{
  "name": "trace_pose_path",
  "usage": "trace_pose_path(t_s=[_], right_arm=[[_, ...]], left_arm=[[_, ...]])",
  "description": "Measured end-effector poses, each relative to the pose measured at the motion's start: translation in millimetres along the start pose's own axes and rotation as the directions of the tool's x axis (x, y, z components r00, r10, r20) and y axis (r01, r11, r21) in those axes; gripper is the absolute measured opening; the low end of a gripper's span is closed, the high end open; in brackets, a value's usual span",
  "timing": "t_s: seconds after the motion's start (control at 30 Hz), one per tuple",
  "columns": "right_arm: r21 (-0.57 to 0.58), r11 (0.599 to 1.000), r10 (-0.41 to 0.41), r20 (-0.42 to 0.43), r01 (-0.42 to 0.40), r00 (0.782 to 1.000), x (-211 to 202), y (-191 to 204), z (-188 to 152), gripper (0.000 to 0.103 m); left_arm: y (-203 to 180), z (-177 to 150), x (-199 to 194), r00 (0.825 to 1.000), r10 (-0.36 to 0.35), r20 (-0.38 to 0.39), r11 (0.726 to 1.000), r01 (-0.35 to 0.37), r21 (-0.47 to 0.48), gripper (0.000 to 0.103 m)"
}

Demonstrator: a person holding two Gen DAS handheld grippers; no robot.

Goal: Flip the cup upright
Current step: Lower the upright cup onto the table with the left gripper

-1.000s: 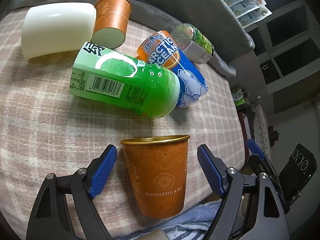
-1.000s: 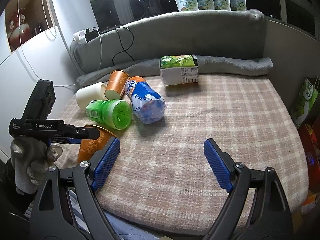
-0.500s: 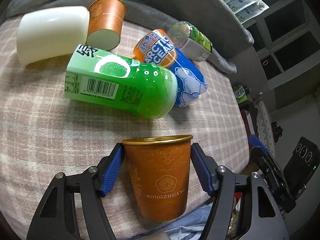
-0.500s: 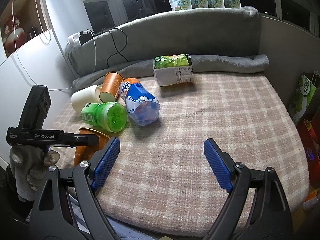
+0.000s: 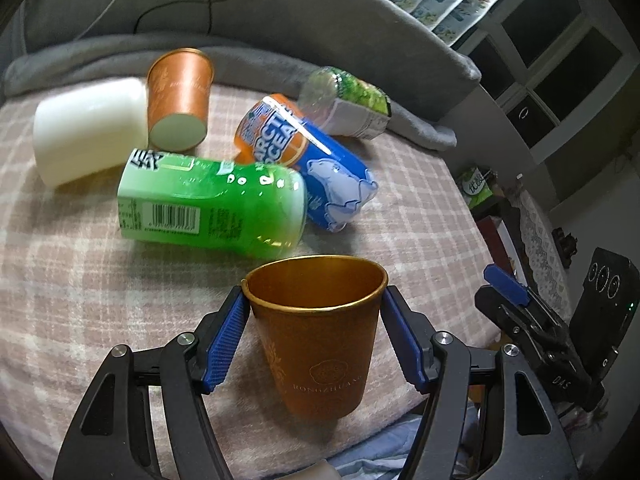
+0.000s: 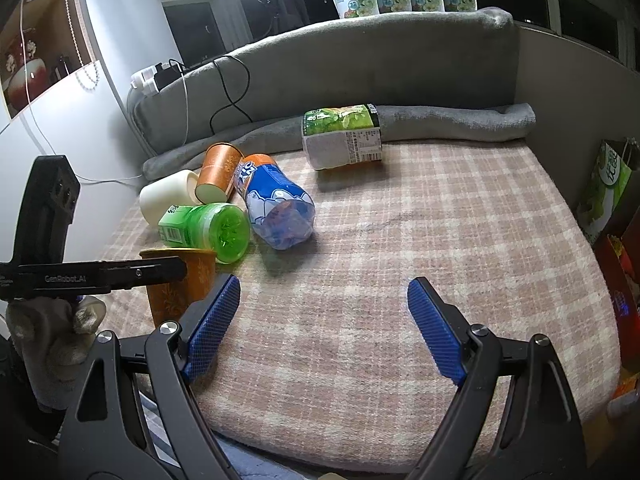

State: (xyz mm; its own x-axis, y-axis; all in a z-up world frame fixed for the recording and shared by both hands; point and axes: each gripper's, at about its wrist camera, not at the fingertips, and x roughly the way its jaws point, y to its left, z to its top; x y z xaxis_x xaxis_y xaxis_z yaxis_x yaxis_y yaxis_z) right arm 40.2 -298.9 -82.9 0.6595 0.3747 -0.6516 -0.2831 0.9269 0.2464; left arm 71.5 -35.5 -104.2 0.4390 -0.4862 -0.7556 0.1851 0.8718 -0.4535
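Since a second ago my left claw (image 5: 316,332) has closed, pinching the upright orange paper cup (image 5: 318,332) between its blue pads; my right claw (image 6: 324,328) hovers spread, cup at its left.

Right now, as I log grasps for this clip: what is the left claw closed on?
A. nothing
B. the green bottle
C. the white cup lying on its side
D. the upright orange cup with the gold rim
D: the left claw has both blue pads against the orange cup, mouth up.
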Motion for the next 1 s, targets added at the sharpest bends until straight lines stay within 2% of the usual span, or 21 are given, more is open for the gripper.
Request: trace_pose_path(t_s=[0.5, 0.8, 1.0], right_arm=[[0.024, 1.000, -0.006, -0.004, 0.006, 1.000, 0.3, -8.6, -1.4, 0.088], [0.038, 0.999, -0.006, -0.007, 0.007, 1.000, 2.1, -13.3, -1.5, 0.088], [0.038, 0.999, -0.006, -0.007, 0.006, 1.000, 2.2, -13.3, -1.7, 0.088]], left_arm=[[-27.5, 2.1, 2.5, 0.993, 0.076, 0.091, 0.989, -0.087, 0.121, 0.067], [-48.2, -0.6, 3.9, 0.971, 0.135, 0.199, 0.959, -0.178, 0.219, 0.067], [-56.4, -3.2, 9.1, 0.962, 0.158, 0.222, 0.940, -0.215, 0.264, 0.066]])
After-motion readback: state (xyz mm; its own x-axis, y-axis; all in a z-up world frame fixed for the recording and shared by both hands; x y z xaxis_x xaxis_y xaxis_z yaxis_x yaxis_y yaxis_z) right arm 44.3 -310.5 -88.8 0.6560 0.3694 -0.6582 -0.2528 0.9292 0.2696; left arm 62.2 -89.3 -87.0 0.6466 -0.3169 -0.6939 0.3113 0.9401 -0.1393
